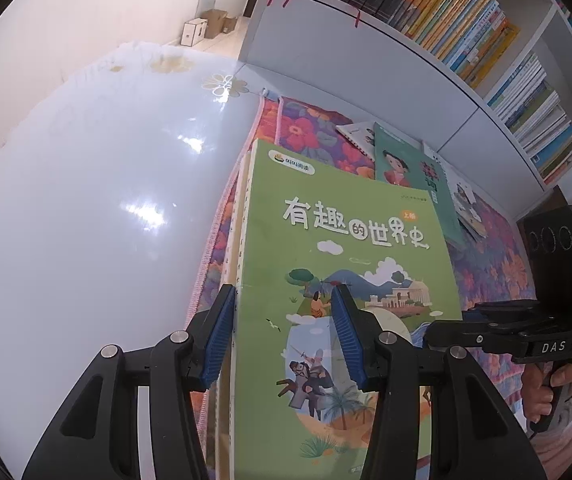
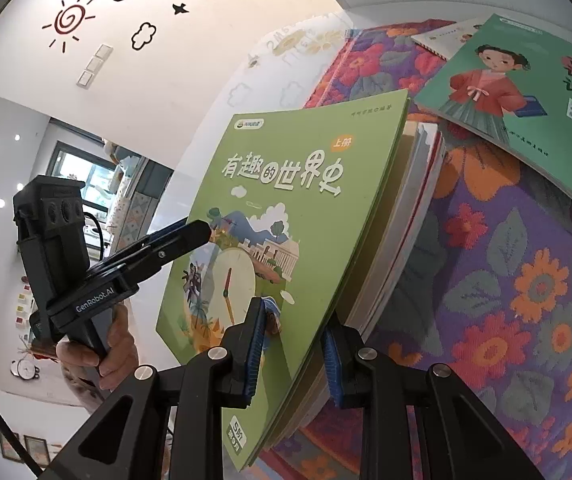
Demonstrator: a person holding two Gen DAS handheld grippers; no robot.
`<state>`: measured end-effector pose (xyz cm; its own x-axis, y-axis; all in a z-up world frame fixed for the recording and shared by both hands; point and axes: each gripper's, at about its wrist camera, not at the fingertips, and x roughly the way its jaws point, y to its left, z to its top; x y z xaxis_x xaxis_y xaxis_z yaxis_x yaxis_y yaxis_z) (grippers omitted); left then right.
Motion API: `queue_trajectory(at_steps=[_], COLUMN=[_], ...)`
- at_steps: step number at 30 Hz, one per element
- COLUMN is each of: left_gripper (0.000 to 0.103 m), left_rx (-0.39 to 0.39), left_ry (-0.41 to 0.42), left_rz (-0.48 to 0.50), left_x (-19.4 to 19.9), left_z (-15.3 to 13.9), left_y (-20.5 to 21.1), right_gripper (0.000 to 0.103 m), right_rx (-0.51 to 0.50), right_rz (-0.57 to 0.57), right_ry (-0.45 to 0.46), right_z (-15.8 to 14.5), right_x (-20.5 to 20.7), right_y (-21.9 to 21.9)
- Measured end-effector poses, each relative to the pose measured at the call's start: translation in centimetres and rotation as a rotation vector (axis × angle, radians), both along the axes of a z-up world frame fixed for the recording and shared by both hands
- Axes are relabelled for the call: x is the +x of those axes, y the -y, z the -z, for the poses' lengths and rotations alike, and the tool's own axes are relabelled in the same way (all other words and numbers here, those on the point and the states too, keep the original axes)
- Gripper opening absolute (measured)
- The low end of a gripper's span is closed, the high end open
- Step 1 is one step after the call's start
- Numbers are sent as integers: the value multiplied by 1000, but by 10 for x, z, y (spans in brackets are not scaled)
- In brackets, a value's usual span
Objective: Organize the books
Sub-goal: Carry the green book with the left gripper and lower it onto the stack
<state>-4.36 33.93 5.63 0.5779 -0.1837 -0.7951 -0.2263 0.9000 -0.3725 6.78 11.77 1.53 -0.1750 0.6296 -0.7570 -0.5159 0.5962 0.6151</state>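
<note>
A stack of books fronted by a green picture book (image 1: 346,220) (image 2: 286,168) is held tilted over a floral mat (image 2: 506,280). My left gripper (image 1: 284,332) is shut on the stack, one blue pad on the green cover and the other on the cream book behind. My right gripper (image 2: 292,360) clamps the stack's lower edge the same way, cover on one side, back on the other. Each gripper also shows in the other's view: the right gripper (image 1: 446,332) at the right, the left gripper (image 2: 202,228) touching the cover at the left. A hand holds each handle.
A teal book with a girl on its cover (image 1: 406,172) (image 2: 518,92) and thinner books lie on the mat behind the stack. A white bookshelf (image 1: 466,28) full of upright books rises at the back right. A glossy white tabletop (image 1: 86,200) spreads left; cardboard boxes (image 1: 206,26) stand far off.
</note>
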Motion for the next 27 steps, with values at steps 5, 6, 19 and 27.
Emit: queue_trajectory(at_steps=[5,6,19,27], left_gripper=[45,45,49,50], left_rx=[55,75,175,196], left_ry=[10,18,62,24], left_rz=[5,8,-25,34], left_x=[0,0,-25,-60], left_z=[-2,-4,-32,-32], left_y=[5,7,14,32], right_gripper=[29,31,52,54], right_rx=[-49,-52,-153,-176], right_rz=[-6,-4,-10,68], right_ry=[64,69,129,106], right_z=[-10,-10,-17,-15], right_x=[-15,-19,-25,-15], right_y=[-13,-16,-32,-5])
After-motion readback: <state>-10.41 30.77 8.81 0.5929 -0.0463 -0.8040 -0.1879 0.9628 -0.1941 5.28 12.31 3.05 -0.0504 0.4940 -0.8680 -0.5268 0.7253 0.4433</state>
